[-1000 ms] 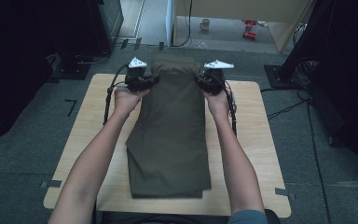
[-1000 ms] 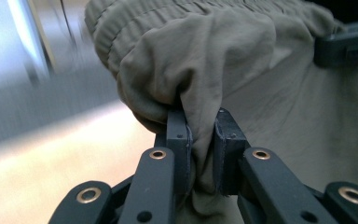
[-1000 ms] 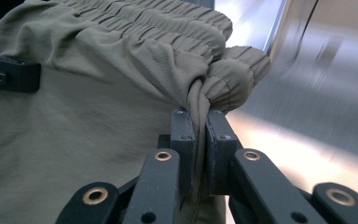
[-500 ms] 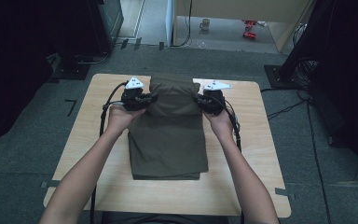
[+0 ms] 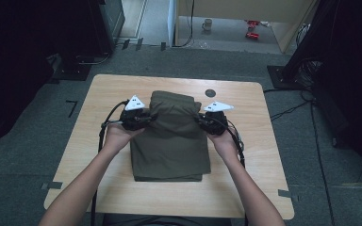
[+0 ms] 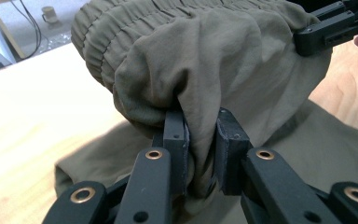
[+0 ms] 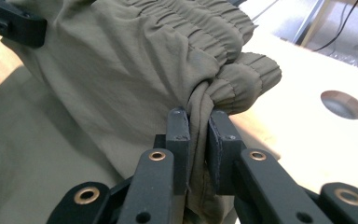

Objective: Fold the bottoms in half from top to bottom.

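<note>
While the olive trousers (image 5: 172,141) lie folded at the middle of the wooden desk (image 5: 99,94), their elastic waistband end is doubled back toward six o'clock. At the garment's nine o'clock edge the left gripper (image 5: 141,118) pinches a bunch of cloth; at three o'clock the right gripper (image 5: 207,121) pinches the gathered waistband corner. A round hole (image 5: 210,92) in the desk sits toward one o'clock.

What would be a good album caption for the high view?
Two hand-held tools, left tool and right tool, pinch the olive-green fabric trousers while folding them over on a light wooden table.
</note>
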### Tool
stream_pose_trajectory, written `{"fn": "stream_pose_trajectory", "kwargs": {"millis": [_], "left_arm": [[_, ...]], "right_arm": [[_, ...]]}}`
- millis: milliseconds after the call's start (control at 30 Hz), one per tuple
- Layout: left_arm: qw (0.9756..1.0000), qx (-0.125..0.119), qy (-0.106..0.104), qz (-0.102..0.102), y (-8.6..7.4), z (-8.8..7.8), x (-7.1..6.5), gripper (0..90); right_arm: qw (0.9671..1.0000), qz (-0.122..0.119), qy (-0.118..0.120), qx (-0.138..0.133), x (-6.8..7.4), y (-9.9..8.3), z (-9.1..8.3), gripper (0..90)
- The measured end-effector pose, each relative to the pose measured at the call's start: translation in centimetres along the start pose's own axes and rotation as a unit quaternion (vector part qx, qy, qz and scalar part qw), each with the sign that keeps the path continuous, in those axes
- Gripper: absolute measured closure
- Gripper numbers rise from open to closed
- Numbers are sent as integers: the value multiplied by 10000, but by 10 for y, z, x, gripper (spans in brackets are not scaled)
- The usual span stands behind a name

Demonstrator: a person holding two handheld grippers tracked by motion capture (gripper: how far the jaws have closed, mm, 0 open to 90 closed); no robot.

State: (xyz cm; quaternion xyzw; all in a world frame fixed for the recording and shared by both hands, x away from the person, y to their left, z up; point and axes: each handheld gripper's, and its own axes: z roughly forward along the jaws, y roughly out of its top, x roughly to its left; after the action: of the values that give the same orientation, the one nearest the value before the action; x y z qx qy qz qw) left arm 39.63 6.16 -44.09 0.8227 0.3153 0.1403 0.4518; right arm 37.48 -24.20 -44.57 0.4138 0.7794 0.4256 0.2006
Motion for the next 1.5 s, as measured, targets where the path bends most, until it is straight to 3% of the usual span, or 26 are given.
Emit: {"fn": "stream_pose_trajectory", "kwargs": {"millis": [233,400,567,667,733,833,900,933,967,1033,1067,1167,1267,1367,1467,1500], "left_arm": [[9996,252,-101,-115,-20,-2,-3,709],[9985,423,-250,-247,-33,1,-2,712],[9979,467,-297,-349,-33,-3,2,688],[9975,481,-285,-434,-31,-9,8,667],[9974,497,-277,-450,-30,-10,11,680],[9958,491,-340,-688,-22,-14,23,726],[9957,499,-322,-710,-19,-14,26,756],[9956,509,-301,-725,-17,-13,29,767],[9947,541,-268,-830,-12,-11,36,793],[9945,577,-224,-840,-10,-8,39,836],[9940,713,-116,-825,-6,-1,45,850],[9920,805,-74,-972,-4,12,54,875],[9907,940,-44,-986,-4,19,57,888],[9895,1061,7,-984,-7,29,60,893],[9861,1246,16,-1096,-14,43,65,900],[9861,1246,16,-1096,-14,43,65,900]], "right_arm": [[9995,-82,108,279,12,-17,4,749],[9986,-81,171,486,15,-29,11,739],[9973,237,450,524,7,-33,10,546],[9970,384,521,422,-1,-32,3,524],[9966,493,538,378,-9,-30,-3,551],[9968,554,422,380,-18,-28,-7,656],[9970,564,352,390,-21,-27,-6,699],[9965,635,289,462,-26,-27,-3,766],[9962,669,295,480,-28,-27,0,796],[9949,773,293,584,-32,-27,8,837],[9944,804,302,616,-34,-27,12,852],[9934,854,227,735,-36,-27,25,869],[9920,934,148,835,-40,-30,33,881],[9915,946,134,879,-43,-32,36,888],[9903,1032,175,915,-45,-34,43,888],[9899,1043,187,945,-45,-34,45,888]]}}
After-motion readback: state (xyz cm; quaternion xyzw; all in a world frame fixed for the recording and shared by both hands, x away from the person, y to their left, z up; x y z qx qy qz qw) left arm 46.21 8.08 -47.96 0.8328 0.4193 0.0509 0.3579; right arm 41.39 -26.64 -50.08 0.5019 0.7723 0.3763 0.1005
